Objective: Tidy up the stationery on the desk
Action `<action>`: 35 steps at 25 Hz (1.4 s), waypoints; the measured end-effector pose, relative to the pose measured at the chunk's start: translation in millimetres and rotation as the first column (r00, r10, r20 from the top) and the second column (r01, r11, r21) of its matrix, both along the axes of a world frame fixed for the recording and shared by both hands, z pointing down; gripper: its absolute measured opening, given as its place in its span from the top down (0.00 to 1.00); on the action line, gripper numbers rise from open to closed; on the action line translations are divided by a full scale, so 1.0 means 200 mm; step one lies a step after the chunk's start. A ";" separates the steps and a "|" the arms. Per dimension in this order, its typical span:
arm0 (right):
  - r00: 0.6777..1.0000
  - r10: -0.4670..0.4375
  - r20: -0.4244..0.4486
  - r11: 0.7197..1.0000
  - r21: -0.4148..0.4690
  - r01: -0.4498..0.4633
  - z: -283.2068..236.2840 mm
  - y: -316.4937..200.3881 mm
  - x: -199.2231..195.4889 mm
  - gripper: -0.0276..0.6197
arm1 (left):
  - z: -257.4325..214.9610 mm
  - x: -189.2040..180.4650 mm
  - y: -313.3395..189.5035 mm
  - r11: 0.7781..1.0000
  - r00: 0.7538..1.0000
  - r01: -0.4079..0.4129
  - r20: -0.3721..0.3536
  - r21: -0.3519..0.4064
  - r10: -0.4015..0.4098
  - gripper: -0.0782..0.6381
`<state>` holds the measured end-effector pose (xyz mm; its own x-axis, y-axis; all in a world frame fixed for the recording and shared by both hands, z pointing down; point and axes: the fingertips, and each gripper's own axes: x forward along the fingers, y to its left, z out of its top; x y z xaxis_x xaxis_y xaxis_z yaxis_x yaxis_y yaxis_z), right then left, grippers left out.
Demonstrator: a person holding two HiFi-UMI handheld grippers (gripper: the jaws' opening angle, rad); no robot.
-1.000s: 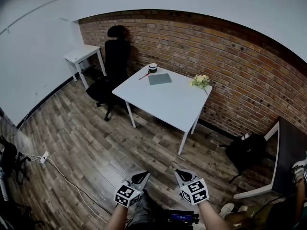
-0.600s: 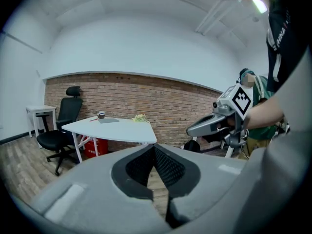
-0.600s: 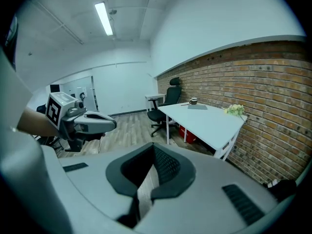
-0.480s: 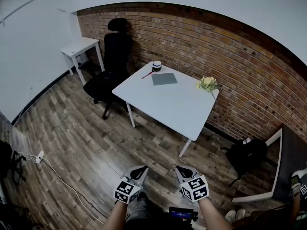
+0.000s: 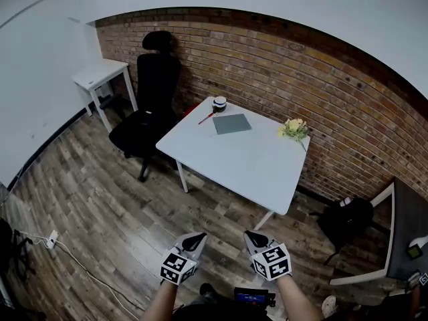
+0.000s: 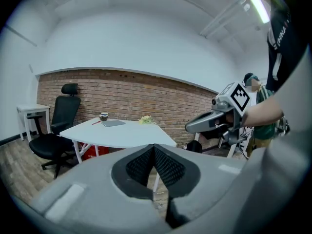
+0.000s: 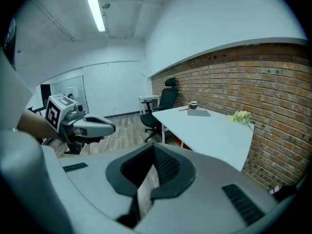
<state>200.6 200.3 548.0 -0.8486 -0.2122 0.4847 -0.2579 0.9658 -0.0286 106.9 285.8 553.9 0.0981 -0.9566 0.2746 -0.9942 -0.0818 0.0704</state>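
Observation:
A white desk (image 5: 247, 158) stands against the brick wall. On its far side lie a grey notebook (image 5: 232, 123), a red pen (image 5: 205, 118) and a small round pot (image 5: 219, 103). A bunch of yellow flowers (image 5: 294, 128) rests at the desk's right back corner. Both grippers are held low, well short of the desk, over the wooden floor. My left gripper (image 5: 198, 236) is shut and holds nothing. My right gripper (image 5: 249, 235) is shut too, also with nothing in it. The notebook (image 6: 113, 123) and the pot (image 6: 103, 116) appear far off in the left gripper view.
A black office chair (image 5: 148, 109) stands left of the desk, with a small white side table (image 5: 100, 75) beyond it. A black backpack (image 5: 344, 218) lies on the floor at the right, next to a dark table (image 5: 404, 236). A cable (image 5: 87, 269) runs across the floor at the left.
The desk, chair and wall have drawn nearer and lower in the head view as I walk toward them. Both grippers stay shut and side by side at the bottom of the view.

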 end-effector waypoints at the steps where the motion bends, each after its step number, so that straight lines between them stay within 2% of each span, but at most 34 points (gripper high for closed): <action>1: 1.000 0.006 0.000 1.000 0.001 -0.006 0.00 0.00 -0.04 0.94 | 0.00 -0.04 0.00 1.000 1.000 -0.006 0.002 0.000 0.006 0.88; 7: 1.000 0.022 -0.002 1.000 0.004 -0.022 0.02 0.00 -0.24 0.94 | 0.03 -0.25 -0.01 1.000 1.000 -0.010 -0.005 -0.005 0.010 0.88; 15: 0.999 0.032 0.001 0.999 -0.007 -0.032 0.03 -0.03 -0.35 0.95 | 0.07 -0.32 -0.05 0.999 0.999 -0.042 -0.024 -0.024 0.042 0.88; 22: 0.999 0.034 0.013 0.999 -0.024 -0.034 0.08 -0.17 -0.47 0.94 | 0.11 -0.43 -0.17 0.999 0.999 -0.031 -0.028 -0.031 0.031 0.88; 27: 0.998 0.051 0.022 0.998 -0.048 -0.049 0.11 -0.33 -0.60 0.95 | 0.13 -0.52 -0.34 0.997 0.998 -0.056 -0.023 -0.052 0.055 0.88; 35: 0.997 0.080 0.007 0.993 -0.087 -0.079 0.15 -0.74 -0.83 0.95 | 0.14 -0.73 -0.77 0.990 0.994 -0.106 -0.024 -0.090 0.104 0.88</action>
